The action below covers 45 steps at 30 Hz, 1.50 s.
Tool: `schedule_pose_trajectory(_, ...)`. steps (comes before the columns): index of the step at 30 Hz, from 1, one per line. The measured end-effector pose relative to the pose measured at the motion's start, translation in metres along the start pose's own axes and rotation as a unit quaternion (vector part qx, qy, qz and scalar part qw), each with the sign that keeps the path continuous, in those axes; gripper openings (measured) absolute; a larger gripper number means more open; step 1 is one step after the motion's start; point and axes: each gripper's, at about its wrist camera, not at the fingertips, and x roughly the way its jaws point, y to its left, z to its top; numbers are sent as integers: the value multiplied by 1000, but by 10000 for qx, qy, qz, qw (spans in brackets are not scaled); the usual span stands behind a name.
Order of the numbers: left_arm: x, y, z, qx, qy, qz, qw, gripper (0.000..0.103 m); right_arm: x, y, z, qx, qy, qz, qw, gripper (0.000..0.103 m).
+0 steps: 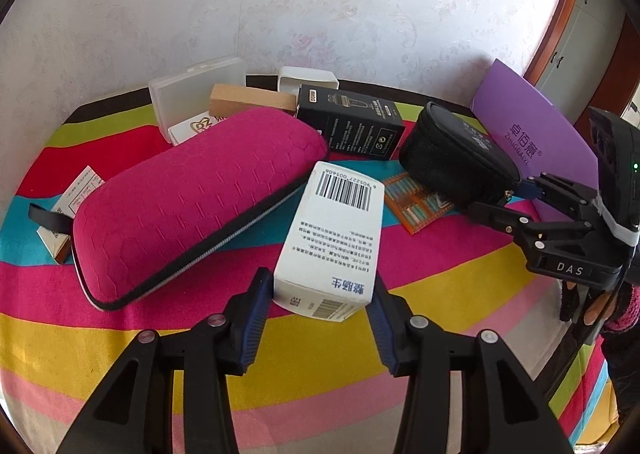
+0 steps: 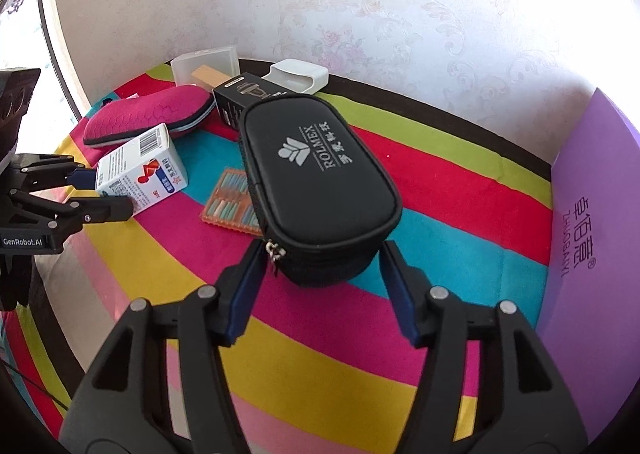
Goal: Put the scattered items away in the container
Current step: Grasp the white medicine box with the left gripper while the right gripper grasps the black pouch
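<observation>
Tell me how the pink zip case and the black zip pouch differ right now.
The pink case has a hexagon-textured fabric shell; the black pouch is smooth and carries a printed ROLMEX logo. The pink case lies on the striped cloth with no gripper on it, while the black pouch sits between the right gripper's fingers. The pink case looks longer and flatter; the black pouch looks deeper. Both are zippered, rounded cases.

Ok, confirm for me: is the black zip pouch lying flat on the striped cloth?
No: the black zip pouch is lifted off the striped cloth, its near end between the right gripper fingers.
</observation>
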Motion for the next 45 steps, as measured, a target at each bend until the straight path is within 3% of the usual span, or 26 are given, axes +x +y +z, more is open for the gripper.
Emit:
schedule_pose_trajectory(3,3,-3,4,24,-3,16,10000,53,6,0,6,75,15,36,10000,67)
schedule_pose_trajectory(16,17,-10,15,-47,-73,68,9999,56,31,-6,24,294,126,87,9995,69)
schedule_pose_trajectory(24,22,-23,16,75,-45,156,9998,74,35,-11,29,586,103,227,9980,75)
schedule_pose_trajectory(28,22,-22,16,101,-61,175,9998,73,33,-6,29,426,25,84,9991,73)
schedule_pose_trajectory(31,22,-25,15,237,-42,246,9994,72,30,-4,27,285,-26,-90,9996,63)
schedule_pose_trajectory(39,20,-32,10,391,-57,394,9984,55,21,1,21,226,-106,-164,9996,60)
schedule_pose_trajectory(45,18,-28,8,223,-106,336,9991,52,15,4,17,196,-130,-190,9995,59)
